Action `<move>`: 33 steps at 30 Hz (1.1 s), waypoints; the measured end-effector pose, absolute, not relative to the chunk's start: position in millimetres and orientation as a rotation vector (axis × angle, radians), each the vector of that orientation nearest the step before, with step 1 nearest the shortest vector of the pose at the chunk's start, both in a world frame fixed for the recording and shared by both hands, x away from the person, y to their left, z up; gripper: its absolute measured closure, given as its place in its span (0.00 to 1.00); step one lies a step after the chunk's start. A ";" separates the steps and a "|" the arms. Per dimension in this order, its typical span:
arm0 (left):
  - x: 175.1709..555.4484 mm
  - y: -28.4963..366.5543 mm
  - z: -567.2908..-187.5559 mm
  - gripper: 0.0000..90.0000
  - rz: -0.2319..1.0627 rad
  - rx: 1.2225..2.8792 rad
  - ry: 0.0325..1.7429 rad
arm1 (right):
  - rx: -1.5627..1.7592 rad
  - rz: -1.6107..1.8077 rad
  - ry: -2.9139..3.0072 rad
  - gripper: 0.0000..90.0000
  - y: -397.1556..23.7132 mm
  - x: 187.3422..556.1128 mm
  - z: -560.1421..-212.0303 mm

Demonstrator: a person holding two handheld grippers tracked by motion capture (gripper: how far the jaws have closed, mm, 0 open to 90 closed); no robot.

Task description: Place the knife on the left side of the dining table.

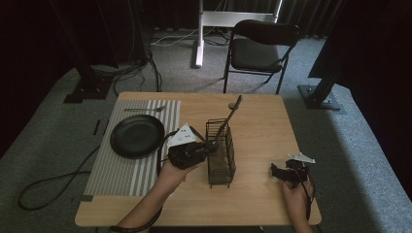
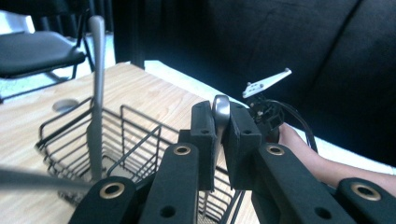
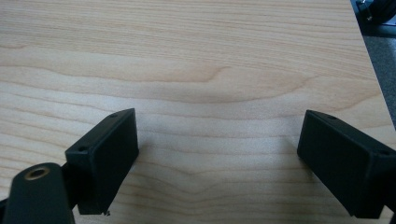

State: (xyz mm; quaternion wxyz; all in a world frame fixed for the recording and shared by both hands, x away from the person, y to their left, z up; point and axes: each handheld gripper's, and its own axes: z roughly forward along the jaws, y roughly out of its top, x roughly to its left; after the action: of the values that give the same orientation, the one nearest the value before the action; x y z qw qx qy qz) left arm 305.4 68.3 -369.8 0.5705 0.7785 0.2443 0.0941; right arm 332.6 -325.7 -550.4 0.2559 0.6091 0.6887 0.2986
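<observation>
Utensil handle (image 2: 221, 112) above basket rim (image 2: 140, 122)

no readable text, no labels, no brand marks, no numbers, no signs on any surface or object in view

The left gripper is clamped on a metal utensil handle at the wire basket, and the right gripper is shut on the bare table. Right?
Not quite. The right gripper is open, jaws wide apart over the bare table, as the right gripper view shows. The left gripper does clamp the utensil handle at the wire basket.
</observation>
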 end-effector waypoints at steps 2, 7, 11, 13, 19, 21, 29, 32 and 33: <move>306.4 64.4 -368.7 0.93 0.225 1.834 0.547 | 1.653 0.810 1.870 0.13 -325.7 332.6 -550.4; 302.1 61.0 -366.3 0.93 0.248 1.851 0.526 | 1.653 0.811 1.870 0.13 -325.7 332.6 -550.4; 301.4 59.2 -363.0 0.93 0.250 1.856 0.512 | 1.653 0.810 1.870 0.13 -325.7 332.6 -550.4; 301.4 59.5 -361.2 0.93 0.249 1.844 0.517 | 1.653 0.811 1.870 0.13 -325.7 332.6 -550.4; 299.9 63.6 -350.5 0.93 0.245 1.825 0.495 | 1.654 0.810 1.871 0.13 -325.8 332.5 -550.3; 298.2 64.3 -345.7 0.93 0.253 1.824 0.484 | 1.653 0.810 1.870 0.13 -325.7 332.5 -550.3; 291.5 69.5 -326.5 0.93 0.259 1.786 0.452 | 1.653 0.810 1.869 0.13 -325.7 332.6 -550.4; 289.0 72.1 -315.8 0.93 0.276 1.768 0.437 | 1.653 0.810 1.870 0.13 -325.7 332.6 -550.4; 288.1 73.1 -311.8 0.93 0.274 1.751 0.439 | 1.653 0.810 1.870 0.13 -325.7 332.6 -550.4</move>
State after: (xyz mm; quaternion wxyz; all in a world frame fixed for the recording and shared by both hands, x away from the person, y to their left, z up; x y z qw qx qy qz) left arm 288.1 73.1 -311.8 0.6116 0.7587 0.1903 0.1187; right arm 332.6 -325.7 -550.4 0.2559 0.6090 0.6888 0.2986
